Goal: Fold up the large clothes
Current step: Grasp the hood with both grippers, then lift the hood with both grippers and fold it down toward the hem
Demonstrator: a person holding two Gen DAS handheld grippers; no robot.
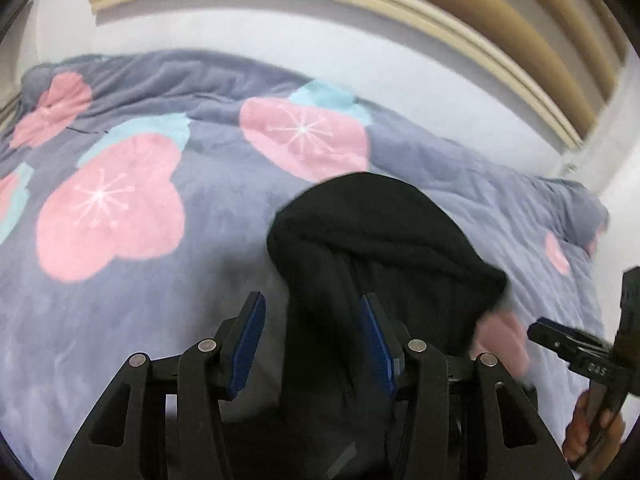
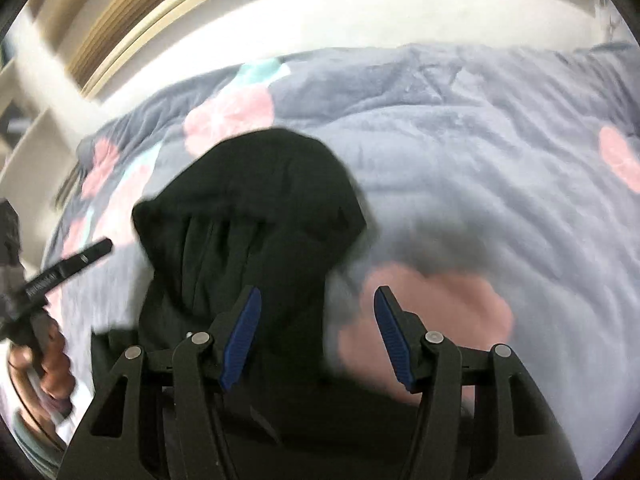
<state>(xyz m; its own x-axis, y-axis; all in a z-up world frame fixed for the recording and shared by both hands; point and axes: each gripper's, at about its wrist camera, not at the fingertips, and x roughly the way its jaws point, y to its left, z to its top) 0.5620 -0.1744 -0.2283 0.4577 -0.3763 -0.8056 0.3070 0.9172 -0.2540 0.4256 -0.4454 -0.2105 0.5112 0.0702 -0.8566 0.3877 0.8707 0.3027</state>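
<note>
Both jaws part-open, neither clamping. Left gripper: black garment runs between the pads and lies against the right-side pad, gap at the other; real pinch — can't tell. Right gripper: cloth brushes its left-side pad, other pad clear. Garment bunched in a heap on the grey floral duvet. Frames motion-blurred. A hand carries the left gripper.

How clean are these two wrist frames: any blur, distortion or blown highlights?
Left wrist view: strong fisheye bending; black garment and right gripper smeared by motion; flowered quilt fairly sharp. Right wrist view: heavier blur across quilt and garment; white wall nearly blown out; left gripper streaked.
</note>
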